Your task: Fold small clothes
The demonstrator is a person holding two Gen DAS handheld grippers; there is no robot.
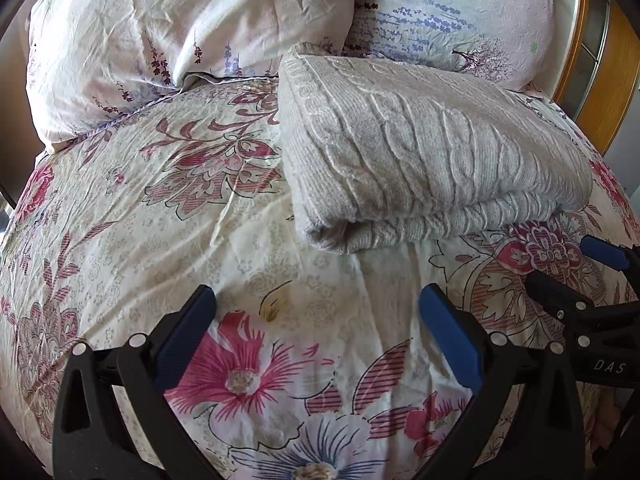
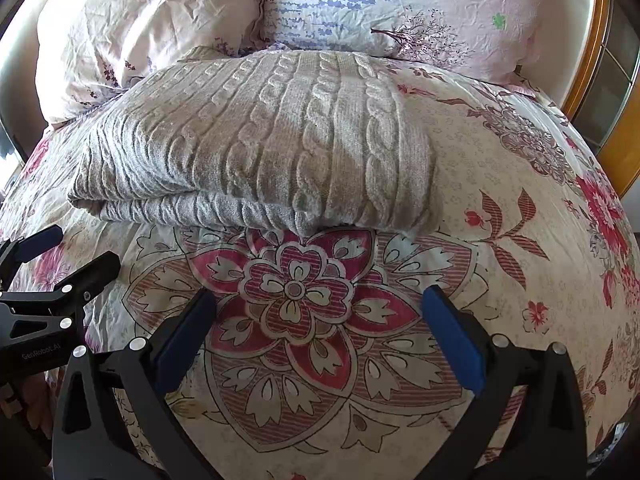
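Left hand-held gripper hangs over the floral bedcover, jaws spread wide, nothing between them. Right hand-held gripper likewise released and empty, just beside the left. The folded grey cable-knit sweater lies on the bed ahead of both, clear of the fingers, its far edge close to two pillows.

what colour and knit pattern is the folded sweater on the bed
Light grey-beige cable knit; the sweater shows best in the right wrist view.
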